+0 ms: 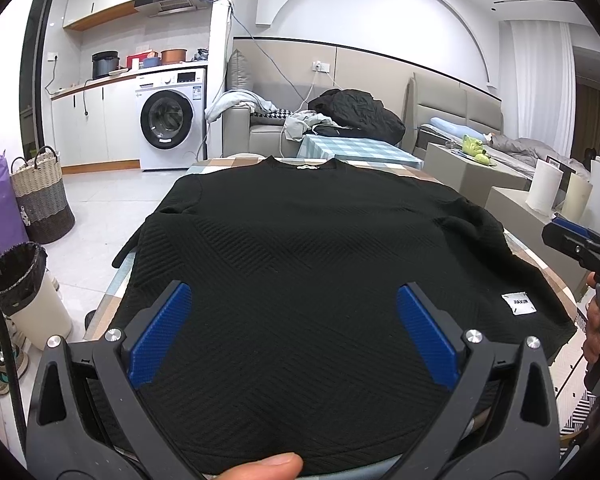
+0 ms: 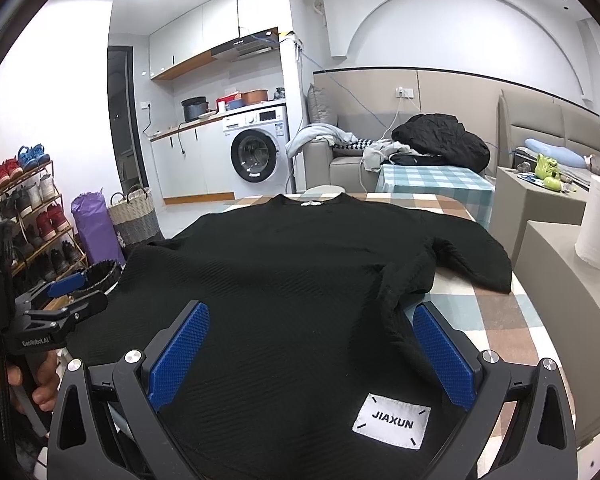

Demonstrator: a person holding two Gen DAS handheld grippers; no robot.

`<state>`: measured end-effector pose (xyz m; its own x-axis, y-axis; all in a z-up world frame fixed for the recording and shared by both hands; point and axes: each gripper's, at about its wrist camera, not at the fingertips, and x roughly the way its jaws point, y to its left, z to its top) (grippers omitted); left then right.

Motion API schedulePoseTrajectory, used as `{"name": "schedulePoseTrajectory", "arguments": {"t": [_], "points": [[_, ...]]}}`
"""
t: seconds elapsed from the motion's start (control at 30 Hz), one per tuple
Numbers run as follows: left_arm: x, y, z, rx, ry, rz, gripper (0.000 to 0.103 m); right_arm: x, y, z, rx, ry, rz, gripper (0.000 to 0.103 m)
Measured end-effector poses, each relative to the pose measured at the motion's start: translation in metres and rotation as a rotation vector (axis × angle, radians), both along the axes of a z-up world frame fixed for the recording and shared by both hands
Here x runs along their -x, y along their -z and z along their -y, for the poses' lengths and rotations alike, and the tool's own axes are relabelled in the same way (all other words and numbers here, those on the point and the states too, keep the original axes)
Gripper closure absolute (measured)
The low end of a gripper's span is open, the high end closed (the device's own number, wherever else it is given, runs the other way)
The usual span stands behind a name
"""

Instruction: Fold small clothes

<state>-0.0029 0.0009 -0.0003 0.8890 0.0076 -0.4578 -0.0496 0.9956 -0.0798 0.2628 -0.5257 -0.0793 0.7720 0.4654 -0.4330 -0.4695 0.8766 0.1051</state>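
Note:
A black ribbed sweater [image 1: 300, 240] [image 2: 292, 264] lies spread on a table with a checked cloth [image 2: 488, 312], neckline at the far side and hem toward me. A white "JIAXUN" label [image 2: 392, 420] [image 1: 519, 303] sits near the hem on the right. The right sleeve [image 2: 468, 260] lies bunched on the cloth. My left gripper [image 1: 293, 287] hovers open over the left hem, its blue pads [image 1: 162, 332] wide apart; a thumb [image 1: 268, 466] shows below. My right gripper [image 2: 310, 306] stands open over the right hem. Each gripper shows at the other view's edge: the right gripper [image 1: 576, 240], the left gripper [image 2: 80, 292].
Left of the table stand a lined trash bin [image 1: 28, 280], a woven basket [image 1: 40, 196], a purple bag [image 2: 92, 228] and a shoe rack [image 2: 24, 216]. A paper roll [image 2: 596, 224] stands on a counter at the right. Beyond are a second checked table [image 2: 432, 180] and a sofa with a black jacket [image 2: 444, 140].

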Motion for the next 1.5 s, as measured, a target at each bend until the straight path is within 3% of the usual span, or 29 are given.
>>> {"name": "schedulePoseTrajectory", "arguments": {"t": [1.5], "points": [[-0.0015, 0.0002, -0.0013, -0.002, 0.000, 0.000, 0.001, -0.0063, 0.0041, -0.0021, 0.005, -0.006, -0.031, 0.000]]}}
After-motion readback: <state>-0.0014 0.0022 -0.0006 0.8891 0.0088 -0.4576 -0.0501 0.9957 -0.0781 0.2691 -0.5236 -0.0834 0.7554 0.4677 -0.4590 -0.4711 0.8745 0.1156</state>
